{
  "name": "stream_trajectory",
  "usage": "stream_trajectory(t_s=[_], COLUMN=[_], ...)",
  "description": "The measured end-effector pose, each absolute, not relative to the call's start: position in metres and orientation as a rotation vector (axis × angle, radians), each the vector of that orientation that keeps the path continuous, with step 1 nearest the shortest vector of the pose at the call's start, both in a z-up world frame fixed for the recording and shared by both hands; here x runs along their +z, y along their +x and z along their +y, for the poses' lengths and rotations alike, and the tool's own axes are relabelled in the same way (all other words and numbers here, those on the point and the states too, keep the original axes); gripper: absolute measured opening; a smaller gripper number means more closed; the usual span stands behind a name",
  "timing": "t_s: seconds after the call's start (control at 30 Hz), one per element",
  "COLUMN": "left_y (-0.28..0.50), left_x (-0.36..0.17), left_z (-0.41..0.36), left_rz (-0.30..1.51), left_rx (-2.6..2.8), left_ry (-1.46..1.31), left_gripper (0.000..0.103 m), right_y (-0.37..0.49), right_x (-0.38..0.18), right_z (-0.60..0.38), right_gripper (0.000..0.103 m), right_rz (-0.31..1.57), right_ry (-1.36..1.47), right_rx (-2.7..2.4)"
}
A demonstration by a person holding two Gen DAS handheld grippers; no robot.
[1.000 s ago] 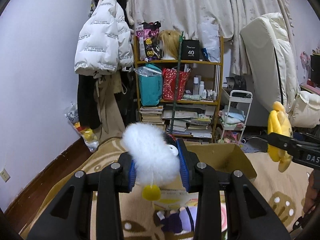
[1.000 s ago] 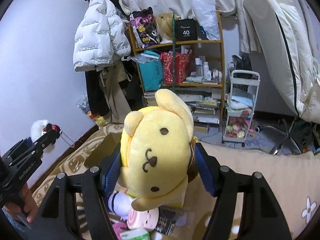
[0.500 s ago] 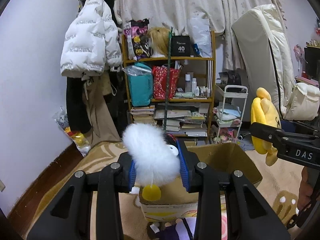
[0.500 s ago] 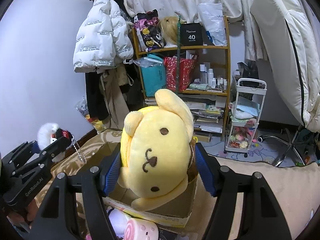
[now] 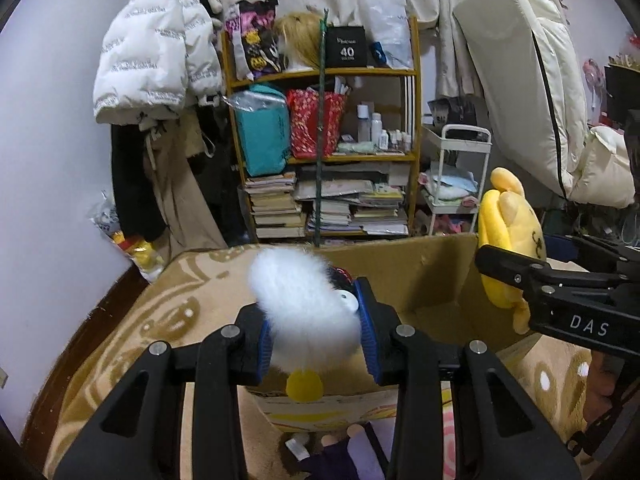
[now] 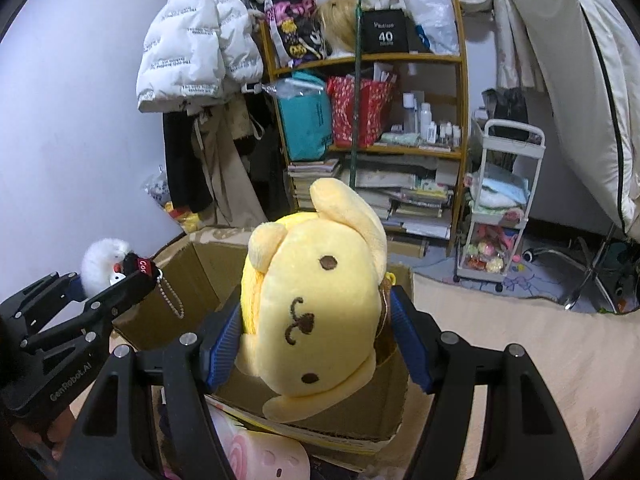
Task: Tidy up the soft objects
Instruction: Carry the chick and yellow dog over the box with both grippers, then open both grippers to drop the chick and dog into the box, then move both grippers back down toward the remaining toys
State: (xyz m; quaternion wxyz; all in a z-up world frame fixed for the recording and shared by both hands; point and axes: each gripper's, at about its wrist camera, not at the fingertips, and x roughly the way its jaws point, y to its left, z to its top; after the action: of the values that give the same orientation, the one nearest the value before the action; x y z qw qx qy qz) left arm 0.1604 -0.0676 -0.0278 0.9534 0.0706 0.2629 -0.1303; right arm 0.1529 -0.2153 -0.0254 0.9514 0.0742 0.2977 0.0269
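Observation:
My left gripper (image 5: 316,330) is shut on a fluffy white plush toy (image 5: 304,304) with a yellow foot, held over the near edge of an open cardboard box (image 5: 432,276). My right gripper (image 6: 316,336) is shut on a yellow dog plush (image 6: 316,308), held over the same box (image 6: 188,280). The dog plush also shows in the left wrist view (image 5: 506,244), at the box's right side. The white plush shows in the right wrist view (image 6: 100,264), with a bead chain hanging from it.
The box stands on a tan patterned rug (image 5: 168,312). More soft toys lie in front of the box, a pink roll (image 6: 260,456) among them. A cluttered wooden shelf (image 5: 324,152), a white cart (image 5: 456,184) and hanging coats (image 5: 156,52) stand behind.
Both grippers have moved forward and closer to the box with their plush toys still held. The box now fills more of both views.

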Motion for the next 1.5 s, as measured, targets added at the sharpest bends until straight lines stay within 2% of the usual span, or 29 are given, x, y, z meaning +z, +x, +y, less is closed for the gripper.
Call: stream_trajectory(t_s=[0.2,0.23,0.27,0.3,0.43,0.57,0.63,0.8,0.87,0.93,1.5], left_y=[0.172,0.172,0.173,0.173,0.173,0.170,0.168,0.163,0.160,0.156,0.085], left_x=[-0.042,-0.043,-0.044,-0.044,-0.040,-0.038,-0.036,-0.030,-0.028,-0.025,-0.006], left_z=[-0.065,-0.064,-0.062,-0.059,-0.055,-0.052,-0.051,-0.044,-0.040,-0.037,-0.019], left_rz=[0.620,0.628,0.637,0.633,0.635,0.637,0.635,0.654,0.665,0.664,0.735], left_rx=[-0.288,-0.287,-0.291,-0.291,-0.279,-0.264,-0.259,-0.233,-0.227,-0.221,-0.204], left_ry=[0.102,0.097,0.087,0.071,0.066,0.075,0.084,0.081,0.082,0.076,0.095], left_gripper=[0.037,0.040,0.052,0.055,0.056,0.068,0.071,0.096,0.096,0.096,0.099], right_y=[0.156,0.156,0.156,0.155,0.156,0.154,0.153,0.146,0.139,0.133,0.059], right_x=[-0.036,-0.037,-0.038,-0.039,-0.043,-0.042,-0.041,-0.036,-0.034,-0.031,0.001], right_z=[-0.219,-0.220,-0.220,-0.221,-0.221,-0.222,-0.222,-0.219,-0.218,-0.217,-0.200], right_gripper=[0.075,0.075,0.075,0.076,0.076,0.079,0.083,0.094,0.101,0.103,0.103], right_rz=[0.635,0.639,0.643,0.647,0.668,0.678,0.678,0.663,0.660,0.656,0.642], right_ry=[0.184,0.191,0.194,0.194,0.204,0.217,0.216,0.224,0.236,0.244,0.190], right_rx=[0.067,0.070,0.074,0.075,0.083,0.090,0.089,0.100,0.095,0.092,0.053])
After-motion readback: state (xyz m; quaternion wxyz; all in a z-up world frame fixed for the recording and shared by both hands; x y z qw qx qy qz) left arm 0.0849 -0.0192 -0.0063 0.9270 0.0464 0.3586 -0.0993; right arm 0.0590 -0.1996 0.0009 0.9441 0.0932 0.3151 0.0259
